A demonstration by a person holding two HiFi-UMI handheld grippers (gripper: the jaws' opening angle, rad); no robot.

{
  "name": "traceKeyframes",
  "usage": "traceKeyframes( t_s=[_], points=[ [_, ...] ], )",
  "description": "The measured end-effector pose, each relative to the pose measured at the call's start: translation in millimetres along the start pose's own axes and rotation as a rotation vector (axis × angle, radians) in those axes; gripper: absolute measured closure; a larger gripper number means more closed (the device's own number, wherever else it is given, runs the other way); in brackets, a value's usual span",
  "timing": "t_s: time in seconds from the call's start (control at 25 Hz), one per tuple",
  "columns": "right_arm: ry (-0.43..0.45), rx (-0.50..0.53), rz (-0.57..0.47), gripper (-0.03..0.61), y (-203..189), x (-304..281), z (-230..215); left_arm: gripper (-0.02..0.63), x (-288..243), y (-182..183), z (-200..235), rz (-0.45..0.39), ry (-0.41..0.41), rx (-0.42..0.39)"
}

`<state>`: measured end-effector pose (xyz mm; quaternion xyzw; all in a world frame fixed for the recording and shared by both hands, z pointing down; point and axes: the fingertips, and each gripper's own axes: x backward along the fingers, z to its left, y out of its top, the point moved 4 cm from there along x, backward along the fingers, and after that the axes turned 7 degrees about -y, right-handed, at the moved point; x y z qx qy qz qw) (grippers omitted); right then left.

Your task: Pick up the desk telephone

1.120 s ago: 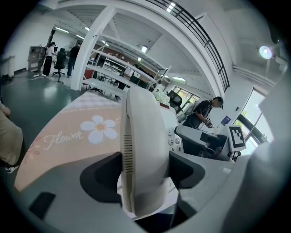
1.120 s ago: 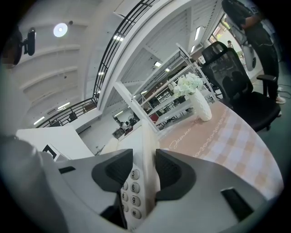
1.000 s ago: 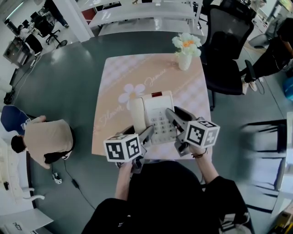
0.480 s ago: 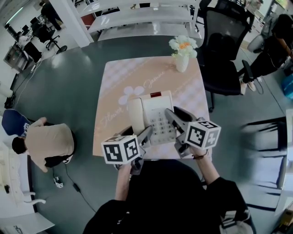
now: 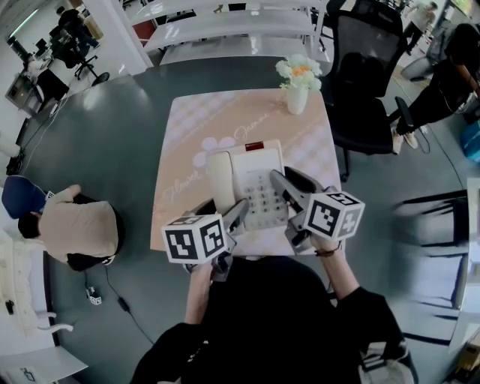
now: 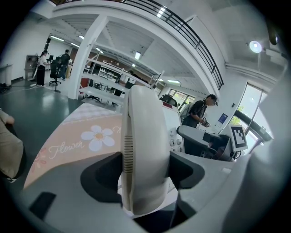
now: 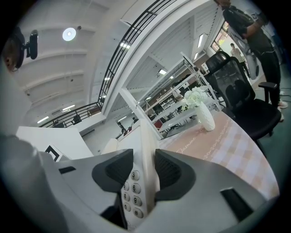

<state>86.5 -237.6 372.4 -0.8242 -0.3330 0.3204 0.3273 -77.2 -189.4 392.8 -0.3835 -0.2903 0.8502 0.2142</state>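
Note:
The white desk telephone with a grey keypad hangs just above the peach table, carried between both grippers. My left gripper is shut on the handset side; in the left gripper view the handset fills the gap between the dark pads of that gripper. My right gripper is shut on the phone's right edge. In the right gripper view the keypad edge of the telephone stands pinched in the right gripper.
A white vase of flowers stands at the table's far right corner. A black office chair is right of the table. One person crouches on the floor at left. White desks line the back.
Both grippers have risen a little with the telephone between them, so the phone stands slightly higher off the table. The grips have not changed.

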Motion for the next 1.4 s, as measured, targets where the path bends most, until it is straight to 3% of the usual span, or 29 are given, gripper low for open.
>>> traceKeyframes(
  t_s=[1.4],
  points=[
    [0.007, -0.008, 0.000, 0.442, 5.5, 2.1, 7.2, 0.316, 6.6, 6.3, -4.6, -0.002, 0.025, -0.004]
  ],
)
